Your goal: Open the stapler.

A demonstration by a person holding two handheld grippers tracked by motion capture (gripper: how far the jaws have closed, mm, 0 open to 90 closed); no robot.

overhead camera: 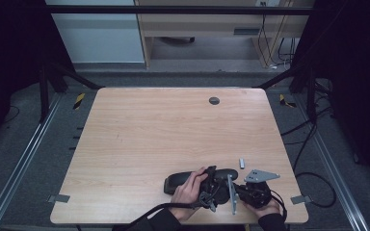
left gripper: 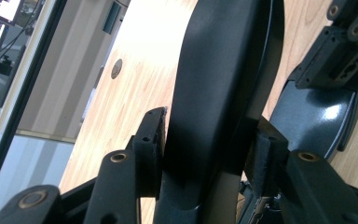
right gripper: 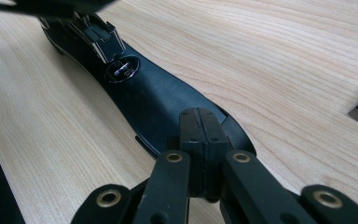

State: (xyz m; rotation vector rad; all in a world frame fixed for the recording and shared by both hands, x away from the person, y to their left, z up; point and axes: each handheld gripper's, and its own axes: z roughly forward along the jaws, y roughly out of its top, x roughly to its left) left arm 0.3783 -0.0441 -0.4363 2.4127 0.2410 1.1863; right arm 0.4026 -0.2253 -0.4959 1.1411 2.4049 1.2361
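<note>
Long black glossy plastic device (overhead camera: 180, 180) gripped on the light wooden worktop (overhead camera: 149, 134).
It is pinched by the left hand-held gripper (left gripper: 205, 144); the right hand-held gripper (right gripper: 203, 140) is pressed together above its end.

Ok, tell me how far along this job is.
Done: the left gripper has the black elongated piece clamped between its fingers, towards the front of the table. In hand: the right gripper, fingers shut together, sits at that piece's end. Left: the small silver part lies apart on the wood, untouched.
</note>
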